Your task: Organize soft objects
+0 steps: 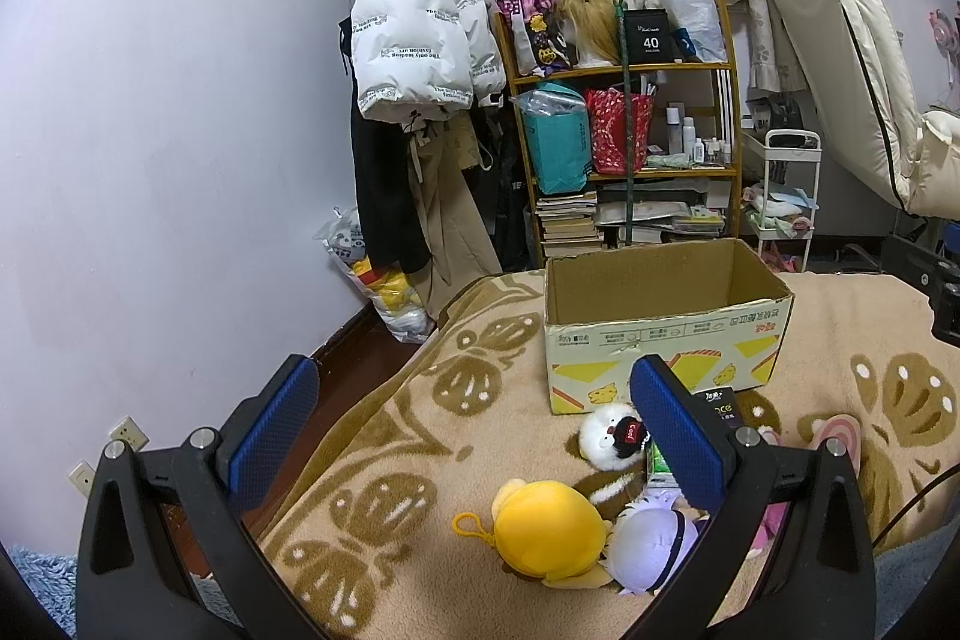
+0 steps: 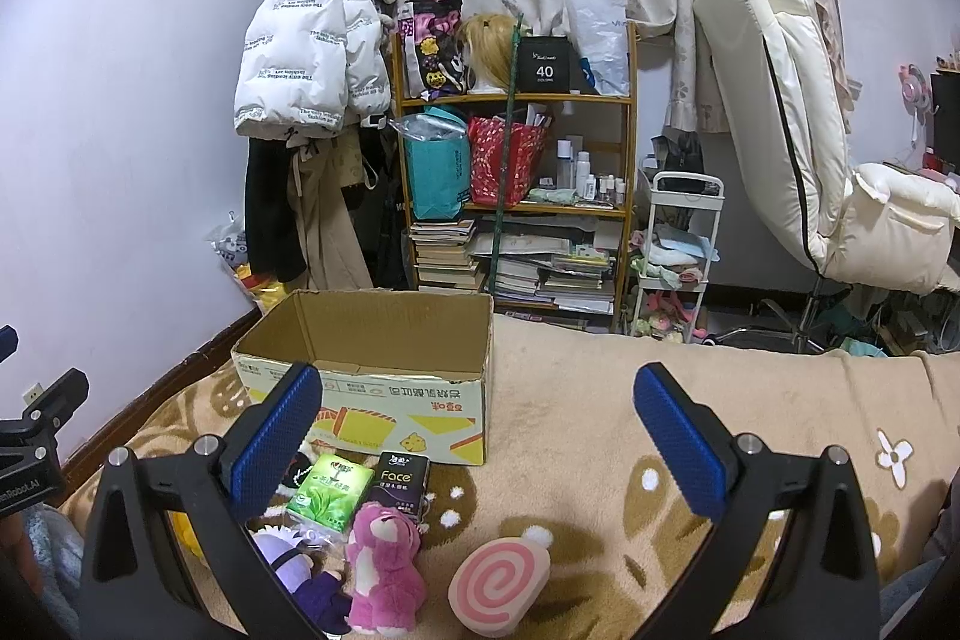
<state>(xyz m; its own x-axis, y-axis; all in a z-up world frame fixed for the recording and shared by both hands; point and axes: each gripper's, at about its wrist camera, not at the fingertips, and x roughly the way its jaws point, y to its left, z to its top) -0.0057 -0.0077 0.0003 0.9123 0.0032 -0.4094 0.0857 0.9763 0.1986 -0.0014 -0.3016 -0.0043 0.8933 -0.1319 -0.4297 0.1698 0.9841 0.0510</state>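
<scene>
An open cardboard box [image 1: 666, 322] [image 2: 372, 370] stands on the beige blanket. In front of it lie a yellow plush [image 1: 546, 529], a purple plush [image 1: 651, 544] [image 2: 288, 562], a white plush with a black cap [image 1: 609, 436], a pink bear [image 2: 384, 562], a pink swirl cushion [image 2: 498, 580], a green tissue pack [image 2: 330, 496] and a black tissue pack [image 2: 402, 484]. My left gripper [image 1: 474, 394] hangs open above the yellow plush. My right gripper [image 2: 480, 406] is open over the bear and the swirl cushion. Neither holds anything.
The blanket [image 2: 660, 430] covers a bed whose left edge drops to the floor by the wall. Beyond the bed are a cluttered wooden shelf [image 2: 516, 196], hanging coats [image 1: 414, 40], a white trolley [image 2: 678, 256] and a cream chair [image 2: 792, 130].
</scene>
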